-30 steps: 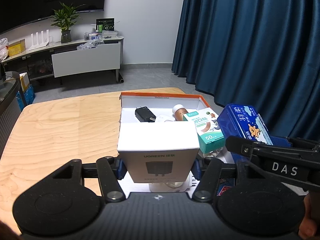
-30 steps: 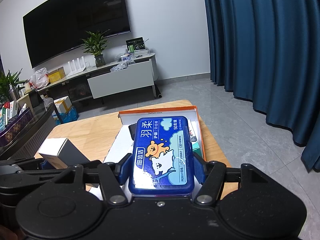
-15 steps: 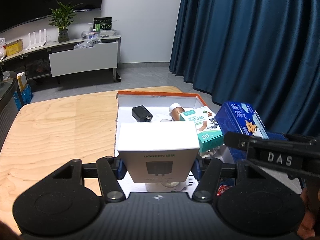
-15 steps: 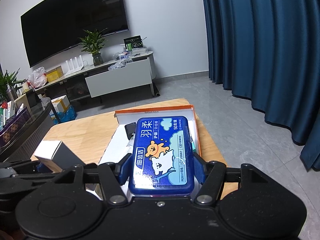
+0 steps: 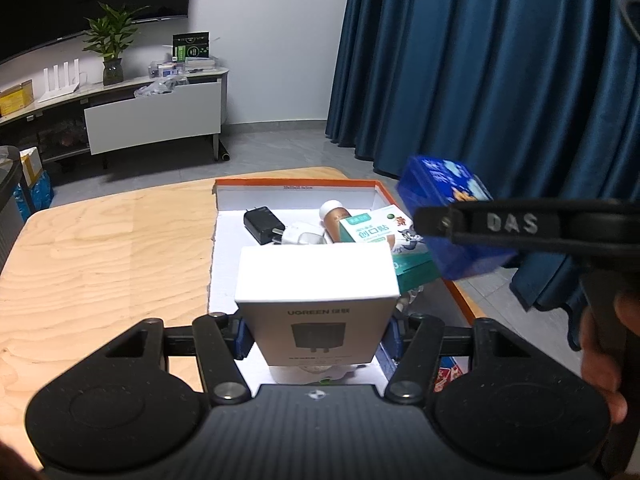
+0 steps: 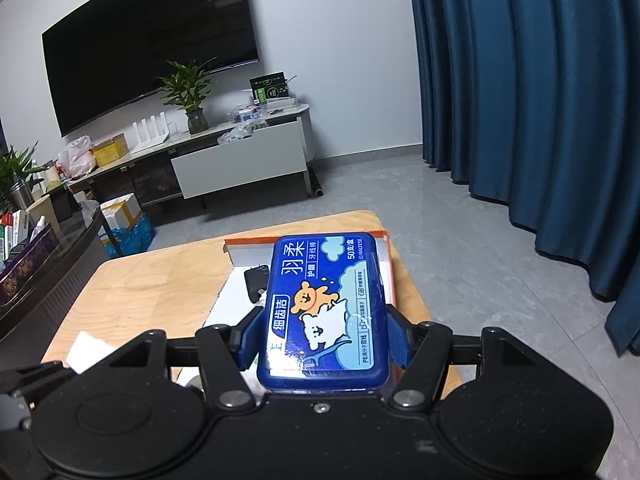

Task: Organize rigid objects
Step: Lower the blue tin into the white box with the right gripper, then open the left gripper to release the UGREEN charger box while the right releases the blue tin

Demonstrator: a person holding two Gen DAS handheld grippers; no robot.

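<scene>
Here, the left gripper (image 5: 318, 334) is clamped on a white UGREEN carton (image 5: 317, 304), its blue pads pressing the carton's two sides; the carton is held upright above the near part of an orange-rimmed tray (image 5: 296, 183) that rests on the wooden worktop (image 5: 104, 256). Inside the tray lie a black plug adapter (image 5: 262, 224), a white plug (image 5: 302, 237), a brown bottle with a white cap (image 5: 334, 220) and a green-and-white plaster box (image 5: 384, 240), the last partly hidden behind the carton. In the left wrist view, the right gripper enters from the right edge as a dark bar marked DAS, with a person's hand (image 5: 600, 344) on its handle; it carries a blue floss-pick case (image 5: 444, 188) raised above the tray's right side.

In the right wrist view, the right gripper (image 6: 324, 338) is closed on the same blue floss-pick case (image 6: 326, 308), which lies flat with its printed face up and its long sides caught between the blue pads. The case is clear of the worktop (image 6: 160, 280) and hangs over the tray (image 6: 304, 239), hiding most of its contents; only the black plug adapter (image 6: 256, 282) shows beside it. A corner of the white carton (image 6: 90, 350) appears at lower left.

Background: a dark wall-mounted television (image 6: 148, 40), a potted plant (image 6: 188, 92) on a low media cabinet (image 6: 240, 160), and blue curtains (image 6: 520, 100).
</scene>
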